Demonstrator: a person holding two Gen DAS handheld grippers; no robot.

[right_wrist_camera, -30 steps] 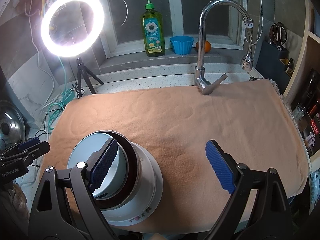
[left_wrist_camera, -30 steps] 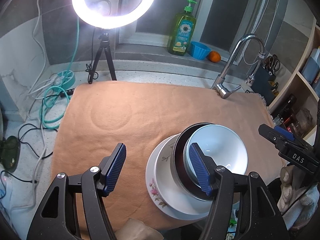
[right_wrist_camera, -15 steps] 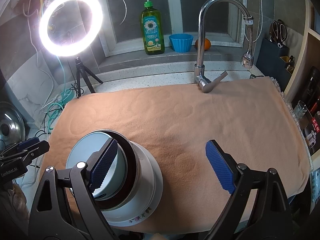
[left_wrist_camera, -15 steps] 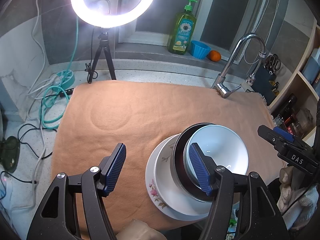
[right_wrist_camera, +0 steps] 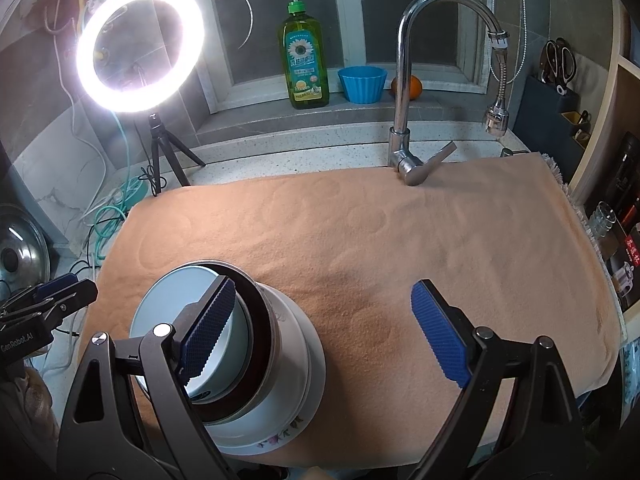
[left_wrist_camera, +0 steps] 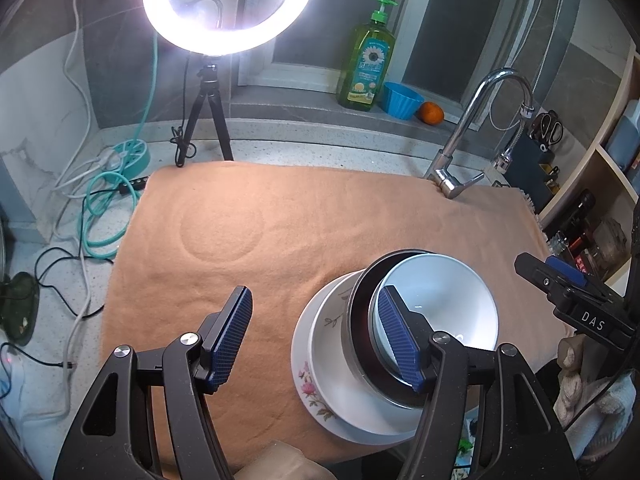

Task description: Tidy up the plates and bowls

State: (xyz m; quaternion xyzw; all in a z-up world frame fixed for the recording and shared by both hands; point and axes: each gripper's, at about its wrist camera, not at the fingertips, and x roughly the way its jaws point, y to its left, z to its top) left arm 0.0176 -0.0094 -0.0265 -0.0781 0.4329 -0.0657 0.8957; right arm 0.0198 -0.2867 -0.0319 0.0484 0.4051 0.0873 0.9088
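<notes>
A stack stands at the near edge of the orange towel [left_wrist_camera: 304, 216]: a white floral plate [left_wrist_camera: 316, 380] at the bottom, a dark-rimmed bowl [left_wrist_camera: 360, 312] on it, and a white bowl [left_wrist_camera: 448, 300] nested inside. The same stack shows in the right wrist view, with the plate [right_wrist_camera: 280, 436] and white bowl [right_wrist_camera: 168, 312]. My left gripper [left_wrist_camera: 316, 336] is open and empty, left of the stack, its right finger over the bowl rim. My right gripper [right_wrist_camera: 324, 332] is open and empty, right of the stack, its left finger over the bowls.
A tap [right_wrist_camera: 408, 128] stands at the towel's far edge. A ring light on a tripod [left_wrist_camera: 216, 12] and cables [left_wrist_camera: 104, 200] are at the far left. Soap bottle [right_wrist_camera: 306, 60], blue cup [right_wrist_camera: 362, 84] and orange [left_wrist_camera: 431, 113] sit on the sill. Shelves [right_wrist_camera: 624, 208] are on the right.
</notes>
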